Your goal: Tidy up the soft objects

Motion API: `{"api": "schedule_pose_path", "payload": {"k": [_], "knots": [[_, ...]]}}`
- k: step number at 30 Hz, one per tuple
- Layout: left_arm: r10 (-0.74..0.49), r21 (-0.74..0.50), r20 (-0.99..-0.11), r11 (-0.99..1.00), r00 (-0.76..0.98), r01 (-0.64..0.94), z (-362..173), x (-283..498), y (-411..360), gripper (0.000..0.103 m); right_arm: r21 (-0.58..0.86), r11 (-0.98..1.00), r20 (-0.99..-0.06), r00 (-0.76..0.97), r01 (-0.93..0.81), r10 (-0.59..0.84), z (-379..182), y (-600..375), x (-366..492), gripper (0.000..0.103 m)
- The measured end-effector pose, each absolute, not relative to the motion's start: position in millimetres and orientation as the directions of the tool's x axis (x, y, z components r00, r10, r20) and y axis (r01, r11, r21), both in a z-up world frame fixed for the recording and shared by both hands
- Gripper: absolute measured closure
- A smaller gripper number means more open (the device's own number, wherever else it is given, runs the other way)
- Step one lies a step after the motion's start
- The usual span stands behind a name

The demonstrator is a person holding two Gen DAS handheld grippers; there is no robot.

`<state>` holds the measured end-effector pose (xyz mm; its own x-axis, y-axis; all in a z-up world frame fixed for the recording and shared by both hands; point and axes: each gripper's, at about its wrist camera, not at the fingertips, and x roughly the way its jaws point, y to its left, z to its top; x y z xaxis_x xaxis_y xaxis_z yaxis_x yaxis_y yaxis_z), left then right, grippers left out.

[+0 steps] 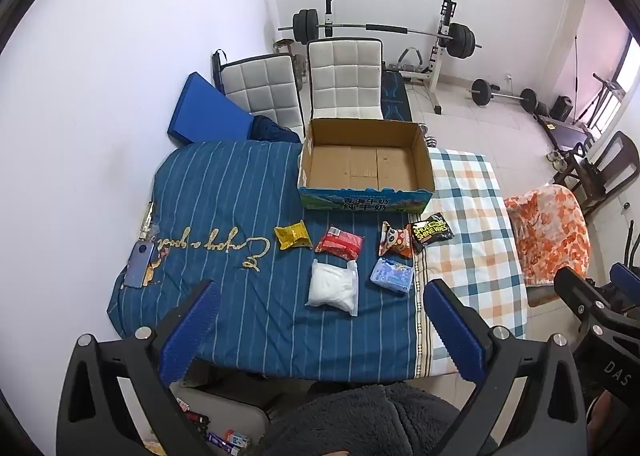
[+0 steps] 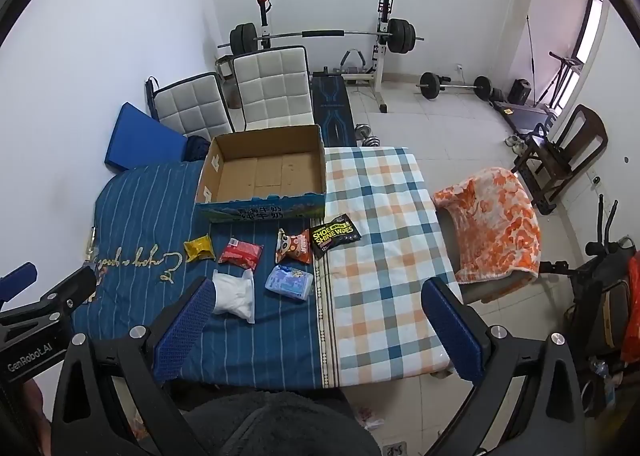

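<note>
left gripper (image 1: 322,298): wide apart, holds nothing | right gripper (image 2: 320,296): wide apart, holds nothing | soft white plastic bag (image 1: 334,289): just ahead of left gripper | open brown cardboard box (image 1: 423,154): farther ahead

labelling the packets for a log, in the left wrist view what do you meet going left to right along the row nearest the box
yellow packet → red packet → panda snack packet → black shoe shine wipes packet

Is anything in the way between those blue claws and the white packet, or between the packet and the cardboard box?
Nothing visible blocks the left gripper from the white packet. Between the packet and the cardboard box lies the red packet, flat enough to lift over. The box is open and empty.
</note>
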<state>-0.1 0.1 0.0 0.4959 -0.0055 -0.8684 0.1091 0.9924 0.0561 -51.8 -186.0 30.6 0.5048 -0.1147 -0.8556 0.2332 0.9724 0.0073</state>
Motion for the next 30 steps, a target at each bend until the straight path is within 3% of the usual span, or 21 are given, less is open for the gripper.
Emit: {"api": "schedule_pose_path", "payload": {"k": [30], "knots": [[-0.026,0.027,-0.867,0.995,0.497,0.1,-5,-5,-8,0.0,-0.005,0.973,-0.841,0.525,0.233,-0.13,24,-196,-61,0.0]]}}
